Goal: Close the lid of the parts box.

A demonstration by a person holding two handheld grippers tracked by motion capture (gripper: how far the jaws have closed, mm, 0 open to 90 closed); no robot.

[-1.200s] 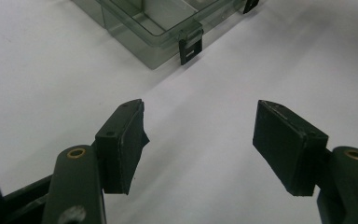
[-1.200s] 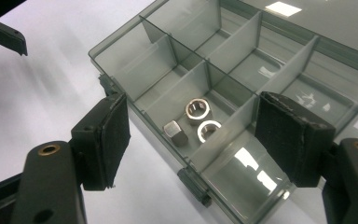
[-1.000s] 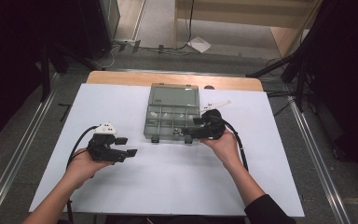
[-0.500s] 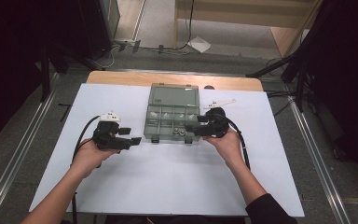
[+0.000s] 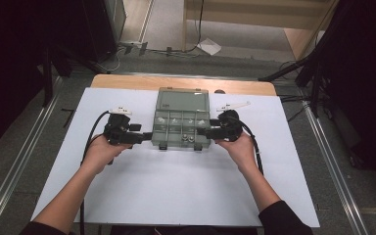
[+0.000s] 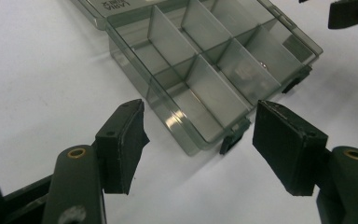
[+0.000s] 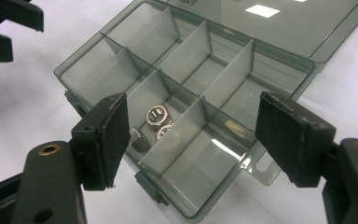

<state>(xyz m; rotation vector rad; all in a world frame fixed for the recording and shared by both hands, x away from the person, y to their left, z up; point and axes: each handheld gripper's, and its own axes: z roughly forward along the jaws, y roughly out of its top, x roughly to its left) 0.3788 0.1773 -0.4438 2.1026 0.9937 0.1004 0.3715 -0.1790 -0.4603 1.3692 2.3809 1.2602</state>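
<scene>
A smoky clear compartment box [image 5: 181, 128] lies in the middle of the white sheet, its lid [image 5: 183, 99] folded open flat toward the back. A few metal nuts [image 7: 157, 115] lie in one front compartment; the other compartments look empty. My left gripper [image 5: 146, 136] is at the box's left front corner, open, and that corner [image 6: 193, 140] lies just ahead between the jaws, which do not touch it. My right gripper [image 5: 201, 132] is open at the right front part of the box [image 7: 191, 140], its jaws standing astride the walls without pressing on them.
A white sheet [image 5: 176, 196] covers the table, with a strip of bare wood [image 5: 127, 81] along the back edge. Metal rails [image 5: 14, 166] run along the floor on both sides. A cable [image 5: 92, 134] trails from each gripper toward the person.
My left gripper has moved right and slightly toward the back, from the open sheet up to the box's left front corner. The right gripper and the box have stayed put.
</scene>
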